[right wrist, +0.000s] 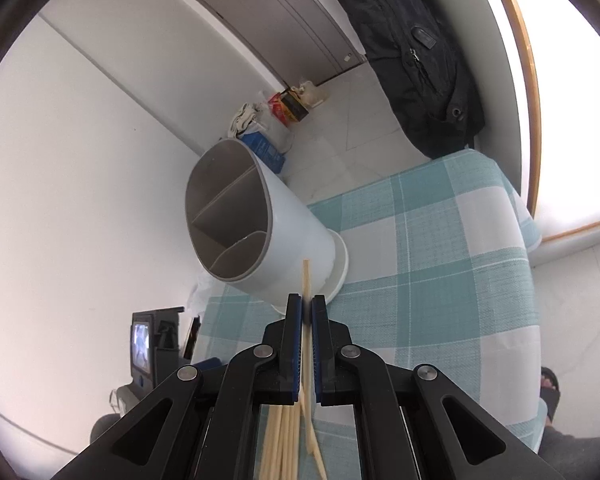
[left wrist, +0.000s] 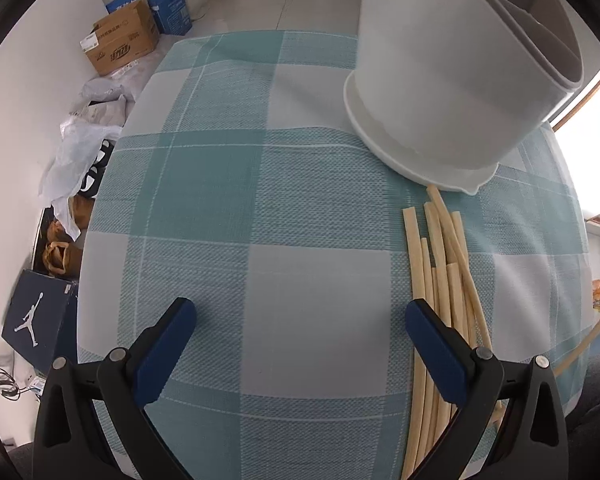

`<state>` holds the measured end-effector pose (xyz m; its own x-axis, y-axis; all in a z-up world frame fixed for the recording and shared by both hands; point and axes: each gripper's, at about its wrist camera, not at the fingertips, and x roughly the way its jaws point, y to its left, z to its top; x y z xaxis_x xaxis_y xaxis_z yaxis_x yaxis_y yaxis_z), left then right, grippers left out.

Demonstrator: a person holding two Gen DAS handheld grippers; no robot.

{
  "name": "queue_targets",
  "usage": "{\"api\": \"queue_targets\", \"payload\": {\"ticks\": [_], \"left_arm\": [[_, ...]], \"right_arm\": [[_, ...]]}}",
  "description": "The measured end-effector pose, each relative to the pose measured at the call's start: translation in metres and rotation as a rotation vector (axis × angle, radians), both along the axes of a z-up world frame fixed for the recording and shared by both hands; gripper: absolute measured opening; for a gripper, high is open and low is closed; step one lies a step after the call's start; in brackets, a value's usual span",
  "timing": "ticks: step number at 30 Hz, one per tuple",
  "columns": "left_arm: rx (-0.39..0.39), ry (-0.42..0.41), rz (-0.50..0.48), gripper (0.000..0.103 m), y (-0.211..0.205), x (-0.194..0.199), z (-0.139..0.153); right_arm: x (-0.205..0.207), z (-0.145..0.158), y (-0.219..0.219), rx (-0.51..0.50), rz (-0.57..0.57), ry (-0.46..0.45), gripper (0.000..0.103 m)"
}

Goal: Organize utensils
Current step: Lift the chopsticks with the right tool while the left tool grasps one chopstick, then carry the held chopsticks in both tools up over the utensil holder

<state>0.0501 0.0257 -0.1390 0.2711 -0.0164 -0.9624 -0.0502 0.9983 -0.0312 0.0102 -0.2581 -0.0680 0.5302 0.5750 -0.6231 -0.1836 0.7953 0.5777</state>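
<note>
Looking along the left gripper [left wrist: 300, 336] first, we see its fingers [left wrist: 168, 344] spread wide with nothing between them, hovering over the checked cloth of the counter [left wrist: 228, 208]. Near the white holder [left wrist: 452, 80], a loose pile of chopsticks [left wrist: 440, 280] lies just in front of its base. Beyond the holder, boxes and bags sit on a pale tiled floor.

Through the right wrist view, we find the right gripper [right wrist: 307, 308] clamped narrow on a chopstick pair [right wrist: 307, 280], whose tips point toward the holder [right wrist: 260, 216]. We judge the step is dropping them in: we should lift above the rim, aim at one divided compartment, tilt the tips down, then release. Behind the holder are white walls, a grey door and a hanging dark jacket.
</note>
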Motion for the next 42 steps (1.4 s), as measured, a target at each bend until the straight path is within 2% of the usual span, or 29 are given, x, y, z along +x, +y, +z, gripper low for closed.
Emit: {"api": "queue_targets", "payload": {"ticks": [5,8,10,12,15,18,20,26,28,29,32,34,36,42], "left_arm": [[-0.053,-0.009,0.044,0.102,0.0,-0.001,0.006],[-0.081,-0.011,0.035,0.102,-0.006,0.0,0.007],[-0.056,0.016,0.025,0.102,-0.011,0.003,-0.003],[-0.006,0.0,0.008,0.102,-0.015,0.004,-0.002],[0.027,0.003,0.019,0.102,-0.014,0.004,-0.001],[0.005,0.028,0.043,0.102,-0.004,0.009,-0.006],[0.033,0.015,0.028,0.101,-0.005,0.009,-0.007],[0.02,-0.012,-0.021,0.075,-0.011,0.014,-0.001],[0.017,-0.027,-0.02,0.061,-0.011,0.018,0.001],[0.018,-0.034,-0.022,0.058,-0.011,0.019,0.001],[0.014,-0.052,-0.039,0.036,-0.015,0.018,0.003],[0.007,-0.066,-0.051,0.013,-0.017,0.018,0.004],[-0.009,-0.073,-0.052,0.005,-0.02,0.018,0.005],[-0.139,-0.136,0.02,0.003,-0.006,0.012,0.019]], "right_arm": [[-0.002,0.003,-0.004,0.013,0.0,-0.012,0.004],[-0.003,0.003,-0.007,0.018,0.002,-0.012,0.004],[-0.002,0.003,-0.007,0.019,0.003,-0.009,0.004],[-0.003,0.003,-0.008,0.023,0.004,-0.01,0.004],[-0.003,0.005,-0.009,0.022,0.009,-0.018,0.004],[-0.003,0.004,-0.008,0.024,0.018,-0.018,0.004],[-0.003,0.004,-0.008,0.026,0.02,-0.013,0.004],[-0.003,0.004,-0.009,0.038,0.025,-0.013,0.004],[-0.003,0.004,-0.009,0.036,0.03,-0.014,0.004],[-0.004,0.004,-0.008,0.035,0.03,-0.013,0.004],[-0.003,0.004,-0.008,0.032,0.031,-0.014,0.004],[-0.003,0.004,-0.009,0.03,0.03,-0.013,0.004],[-0.003,0.005,-0.008,0.023,0.03,-0.017,0.004],[-0.01,0.011,0.0,-0.01,0.037,-0.059,0.004]]}}
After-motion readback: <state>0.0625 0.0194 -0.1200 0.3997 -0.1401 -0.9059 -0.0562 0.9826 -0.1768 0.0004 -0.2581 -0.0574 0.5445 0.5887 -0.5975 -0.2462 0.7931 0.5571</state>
